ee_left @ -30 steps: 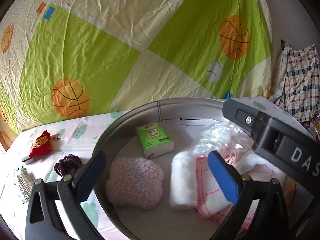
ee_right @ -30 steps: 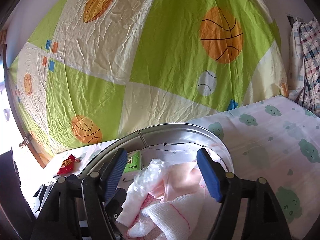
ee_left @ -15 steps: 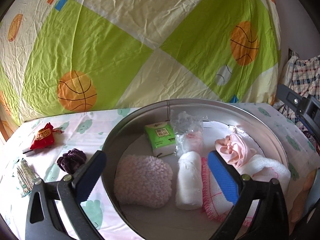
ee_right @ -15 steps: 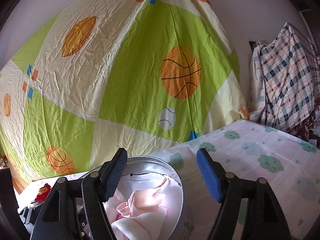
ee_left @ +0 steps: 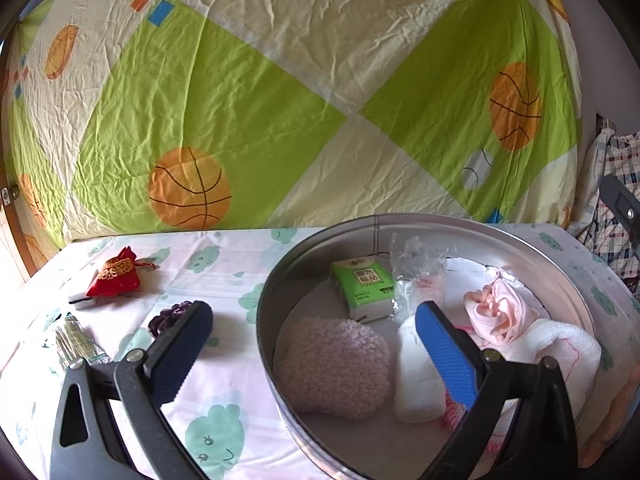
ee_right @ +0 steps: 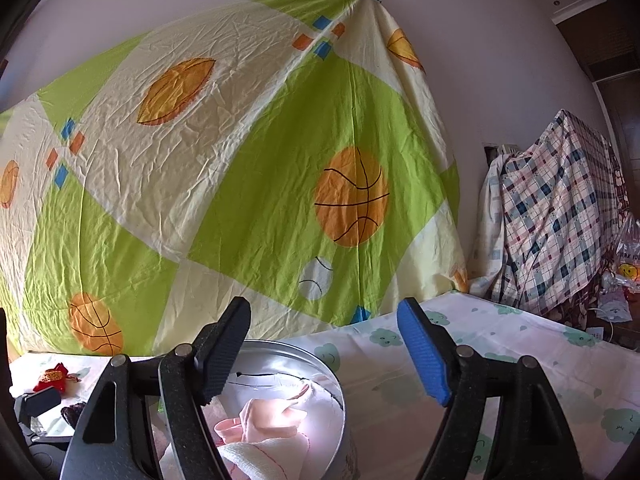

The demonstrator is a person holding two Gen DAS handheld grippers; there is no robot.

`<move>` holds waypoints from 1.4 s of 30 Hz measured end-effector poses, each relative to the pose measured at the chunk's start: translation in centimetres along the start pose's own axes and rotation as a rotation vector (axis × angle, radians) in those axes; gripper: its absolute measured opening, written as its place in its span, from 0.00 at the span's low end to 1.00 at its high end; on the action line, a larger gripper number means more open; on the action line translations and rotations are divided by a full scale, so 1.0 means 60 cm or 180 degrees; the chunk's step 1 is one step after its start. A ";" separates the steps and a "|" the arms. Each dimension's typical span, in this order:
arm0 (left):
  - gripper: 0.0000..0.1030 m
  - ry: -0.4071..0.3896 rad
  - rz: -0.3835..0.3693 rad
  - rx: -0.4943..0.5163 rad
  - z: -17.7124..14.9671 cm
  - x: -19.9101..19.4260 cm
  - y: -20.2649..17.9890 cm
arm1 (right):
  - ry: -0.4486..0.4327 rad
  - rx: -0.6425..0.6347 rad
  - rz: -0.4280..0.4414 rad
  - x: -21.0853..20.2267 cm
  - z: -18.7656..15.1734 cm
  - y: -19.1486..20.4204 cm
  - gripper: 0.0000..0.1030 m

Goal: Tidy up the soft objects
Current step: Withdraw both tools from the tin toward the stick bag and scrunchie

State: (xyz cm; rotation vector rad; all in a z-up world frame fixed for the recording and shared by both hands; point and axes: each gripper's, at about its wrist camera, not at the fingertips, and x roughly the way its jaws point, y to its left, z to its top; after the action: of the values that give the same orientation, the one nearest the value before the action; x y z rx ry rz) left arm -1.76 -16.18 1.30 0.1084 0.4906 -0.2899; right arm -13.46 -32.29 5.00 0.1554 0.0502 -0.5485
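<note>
Tin (ee_left: 560, 248): near rim cut off by the left view's bottom edge.
Red-stitched cloth (ee_left: 456, 416): mostly hidden behind the left tool's (ee_left: 314, 350) blue pad.
Purple thing (ee_left: 168, 316): partly behind the dark pad; too small to tell what.
Tissue pack (ee_left: 360, 284): print unreadable.
Right tool (ee_left: 622, 208): only a sliver at the right edge.

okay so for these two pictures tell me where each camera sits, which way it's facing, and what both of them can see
Left wrist view: rides on the left tool, tilted down over the metal tub of soft items and the red pouch; only its own open fingers show, nothing between them.
Right wrist view: rides on the right tool, facing level at the basketball sheet and plaid cloth; its own jaws are opening, empty.
Shared: the tub, pink cloth, pouch, sheet and cloud-print cover.
</note>
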 end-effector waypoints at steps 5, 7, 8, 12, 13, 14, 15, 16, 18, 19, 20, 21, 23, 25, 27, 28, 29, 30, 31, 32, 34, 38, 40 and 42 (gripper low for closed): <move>1.00 -0.0051 0.0092 -0.0057 -0.004 -0.009 0.021 | 0.0031 0.0162 -0.0009 -0.009 -0.004 -0.006 0.75; 1.00 -0.0086 0.0169 -0.0029 -0.006 -0.013 0.028 | 0.0089 0.0284 0.0025 -0.010 -0.007 -0.008 0.75; 1.00 -0.0095 0.0192 -0.0019 -0.007 -0.016 0.032 | 0.0094 0.0291 0.0025 -0.011 -0.009 -0.006 0.75; 1.00 -0.0080 0.0220 -0.0039 -0.012 -0.021 0.054 | 0.0014 0.0203 -0.0012 -0.021 -0.010 0.005 0.75; 1.00 -0.0075 0.0239 -0.0042 -0.013 -0.023 0.060 | -0.0001 0.0212 -0.0031 -0.025 -0.010 0.005 0.75; 1.00 -0.0067 0.0254 -0.0044 -0.014 -0.023 0.066 | 0.0000 0.0234 -0.0032 -0.027 -0.011 0.006 0.75; 1.00 -0.0060 0.0258 -0.0048 -0.015 -0.024 0.071 | 0.0013 0.0255 -0.0037 -0.028 -0.011 0.006 0.75; 1.00 -0.0053 0.0261 -0.0050 -0.016 -0.025 0.076 | 0.0029 0.0279 -0.0064 -0.029 -0.012 0.006 0.75; 1.00 -0.0044 0.0285 -0.0048 -0.018 -0.027 0.085 | 0.0064 0.0378 -0.0093 -0.032 -0.014 0.004 0.75; 1.00 -0.0043 0.0294 -0.0047 -0.019 -0.027 0.090 | 0.0086 0.0425 -0.0092 -0.033 -0.016 0.004 0.75; 1.00 -0.0041 0.0299 -0.0046 -0.020 -0.028 0.094 | 0.0106 0.0441 -0.0100 -0.034 -0.018 0.006 0.75; 1.00 -0.0038 0.0302 -0.0045 -0.021 -0.029 0.099 | 0.0115 0.0426 -0.0110 -0.036 -0.018 0.009 0.75; 1.00 -0.0027 0.0302 -0.0041 -0.022 -0.029 0.107 | 0.0076 0.0348 -0.0124 -0.042 -0.018 0.020 0.75; 1.00 -0.0008 0.0311 -0.0039 -0.023 -0.029 0.115 | 0.0029 0.0276 -0.0118 -0.050 -0.018 0.031 0.75; 1.00 0.0017 0.0305 -0.0054 -0.024 -0.028 0.124 | 0.0033 0.0234 -0.0091 -0.054 -0.019 0.043 0.75; 1.00 0.0026 0.0303 -0.0068 -0.025 -0.028 0.130 | 0.0047 0.0221 -0.0074 -0.056 -0.020 0.049 0.75; 1.00 0.0035 0.0306 -0.0074 -0.026 -0.028 0.135 | 0.0062 0.0210 -0.0057 -0.058 -0.022 0.054 0.75; 1.00 0.0044 0.0322 -0.0077 -0.026 -0.027 0.140 | 0.0074 0.0199 -0.0039 -0.060 -0.023 0.061 0.75; 1.00 0.0054 0.0342 -0.0078 -0.027 -0.027 0.144 | 0.0086 0.0187 -0.0014 -0.062 -0.025 0.068 0.75; 1.00 0.0069 0.0364 -0.0084 -0.028 -0.026 0.150 | 0.0099 0.0170 0.0016 -0.064 -0.026 0.076 0.75; 1.00 0.0114 0.0394 -0.0114 -0.029 -0.022 0.163 | 0.0121 0.0124 0.0081 -0.065 -0.029 0.094 0.75; 1.00 0.0191 0.0456 -0.0208 -0.034 -0.017 0.193 | 0.0181 0.0098 0.0239 -0.070 -0.037 0.130 0.75; 1.00 0.0210 0.0506 -0.0230 -0.035 -0.015 0.207 | 0.0207 0.0089 0.0306 -0.073 -0.041 0.148 0.75; 1.00 0.0232 0.0582 -0.0262 -0.036 -0.014 0.223 | 0.0219 0.0090 0.0372 -0.077 -0.045 0.165 0.75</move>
State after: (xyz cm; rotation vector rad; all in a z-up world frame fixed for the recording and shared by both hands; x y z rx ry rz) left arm 0.58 -2.85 0.23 0.0833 0.5602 -0.0869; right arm -12.24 -21.12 4.05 0.2034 0.0998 -0.4275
